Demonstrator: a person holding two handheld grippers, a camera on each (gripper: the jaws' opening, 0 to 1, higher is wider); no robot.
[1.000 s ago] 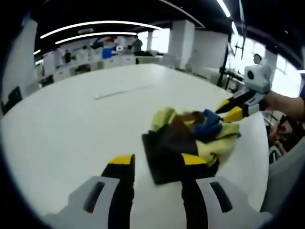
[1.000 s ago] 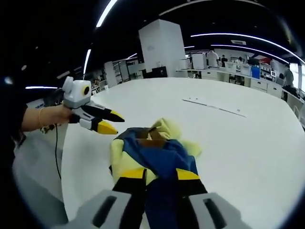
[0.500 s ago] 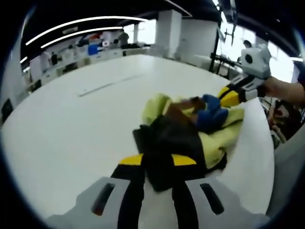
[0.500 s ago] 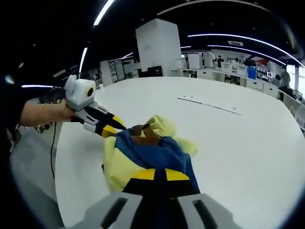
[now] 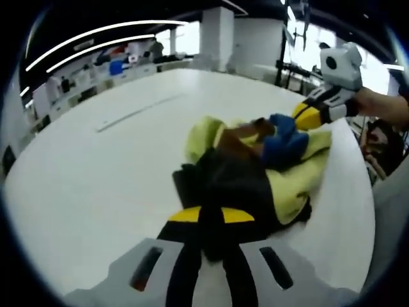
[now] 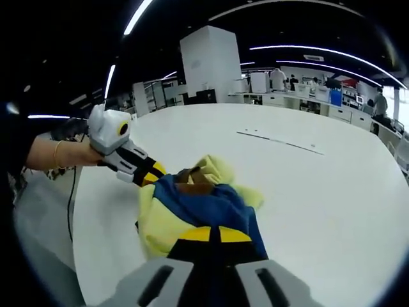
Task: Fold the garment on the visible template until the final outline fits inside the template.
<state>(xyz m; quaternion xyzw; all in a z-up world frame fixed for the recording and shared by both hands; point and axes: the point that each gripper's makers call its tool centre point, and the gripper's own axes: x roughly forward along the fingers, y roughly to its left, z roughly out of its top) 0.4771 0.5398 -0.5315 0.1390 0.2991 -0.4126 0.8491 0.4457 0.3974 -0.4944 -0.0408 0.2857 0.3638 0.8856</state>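
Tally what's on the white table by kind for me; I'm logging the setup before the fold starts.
Garment: 1, the crumpled yellow, blue, black and brown garment
Hand-held gripper: 2, the left hand-held gripper shut on the garment's black part and the right hand-held gripper shut on its blue part
Thin line marked on the table: 1
Total: 4

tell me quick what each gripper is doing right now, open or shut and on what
Left gripper: shut on the black part of the garment.
Right gripper: shut on the blue part of the garment.
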